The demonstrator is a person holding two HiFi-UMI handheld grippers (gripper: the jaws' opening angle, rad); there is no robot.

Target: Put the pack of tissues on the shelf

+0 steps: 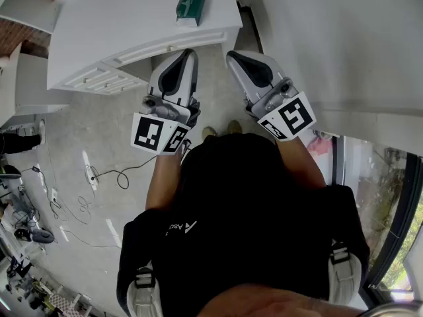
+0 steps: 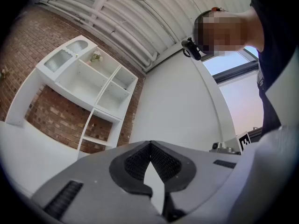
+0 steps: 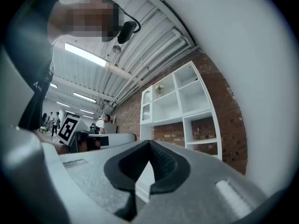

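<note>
Left gripper (image 2: 150,144): jaws are fully closed, the black ribbed pads meet at the tips and there's nothing between them. Same story for the right gripper (image 3: 149,143), jaws pressed together and empty. So neither one is holding anything.

From the head view, the person holds both grippers side by side in front of their chest, noses pointing forward toward a white desk (image 1: 119,25) with drawers along its front. The marker cubes sit at the near end of each gripper, closest to the body.

The pack of tissues (image 1: 191,5) is dark green and lies on top of the desk, near the front edge and toward its right-hand end. It's out beyond the tips of both grippers and neither touches it. It's the only thing visible on that desk top.

The shelf (image 2: 81,80) shows in both gripper views: a white unit of open compartments mounted on a brick wall (image 2: 28,45). One compartment seems to hold something small and pale, too tiny to make out. The pack isn't on it.

Down below, the person's shoes (image 1: 221,131) poke out between the grippers, and a black cable (image 1: 106,174) snakes across the grey floor (image 1: 79,131) to the left.
</note>
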